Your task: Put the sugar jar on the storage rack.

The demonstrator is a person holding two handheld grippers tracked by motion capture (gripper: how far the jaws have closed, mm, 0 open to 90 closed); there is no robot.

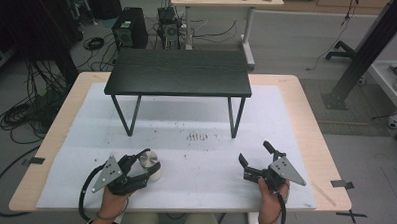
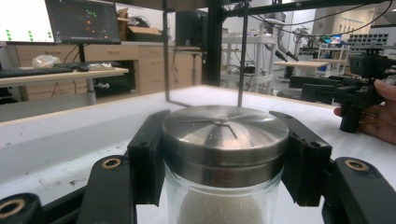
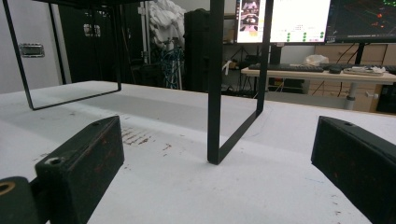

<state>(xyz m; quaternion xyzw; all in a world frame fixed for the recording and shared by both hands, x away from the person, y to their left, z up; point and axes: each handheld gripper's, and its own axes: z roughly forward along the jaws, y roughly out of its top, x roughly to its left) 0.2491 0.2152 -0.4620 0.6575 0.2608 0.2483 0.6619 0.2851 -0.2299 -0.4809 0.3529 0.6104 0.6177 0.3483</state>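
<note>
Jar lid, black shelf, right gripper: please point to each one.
jar lid (image 2: 225, 133): left gripper view, centre of its steel top.
black shelf (image 1: 180, 72): high view, middle of top board.
right gripper (image 1: 255, 154): high view, between its fingertips.

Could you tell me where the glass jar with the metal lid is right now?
The jar stands at the table's near left, clamped between the left gripper's jaws.

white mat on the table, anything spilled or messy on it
Yes: dark brown specks and short streaks mark the white mat just in front of the small black shelf table, near its front right leg. Whether they are crumbs or stains is unclear.
</note>
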